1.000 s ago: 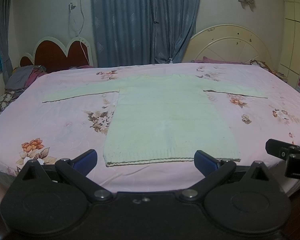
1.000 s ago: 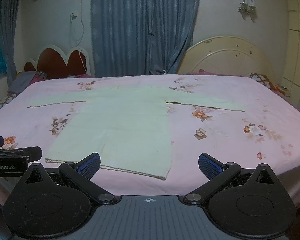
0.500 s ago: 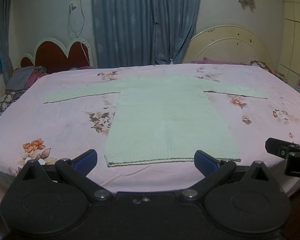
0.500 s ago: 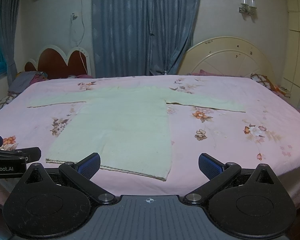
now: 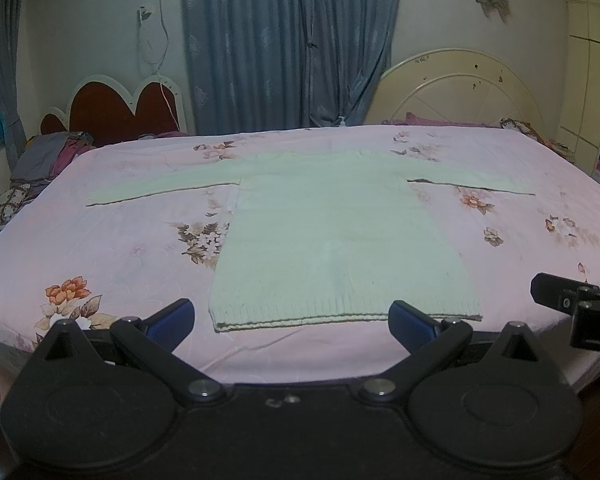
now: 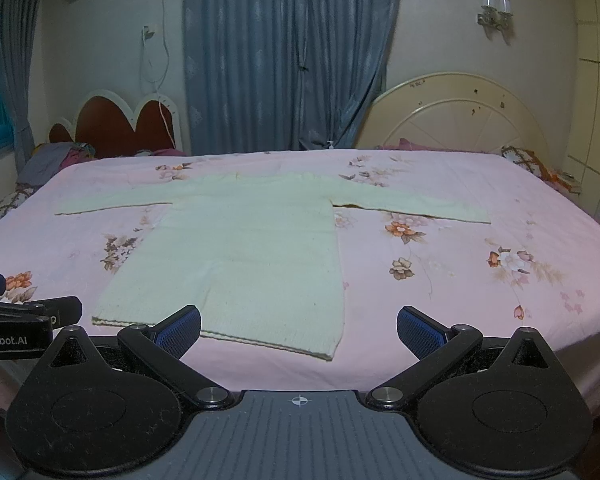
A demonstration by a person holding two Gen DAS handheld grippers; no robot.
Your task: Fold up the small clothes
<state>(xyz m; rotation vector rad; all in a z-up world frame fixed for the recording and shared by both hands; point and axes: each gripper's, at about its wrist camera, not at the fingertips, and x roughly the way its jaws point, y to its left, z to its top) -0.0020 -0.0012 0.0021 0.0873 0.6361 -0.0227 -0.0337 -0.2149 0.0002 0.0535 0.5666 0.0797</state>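
Observation:
A pale green knit sweater (image 5: 332,236) lies flat on the pink floral bedsheet (image 5: 112,248), sleeves spread out left and right, hem toward me. It also shows in the right wrist view (image 6: 248,248). My left gripper (image 5: 290,322) is open and empty, just in front of the hem's middle. My right gripper (image 6: 299,330) is open and empty, in front of the hem's right corner. Each gripper shows at the edge of the other's view.
The bed fills both views, with its near edge just below the grippers. A red heart-shaped headboard (image 5: 120,108) and a cream round headboard (image 5: 460,88) stand behind, with blue curtains (image 5: 288,44) between. Piled bedding (image 5: 40,160) lies at the far left.
Both grippers have barely shifted. The sweater lies as before.

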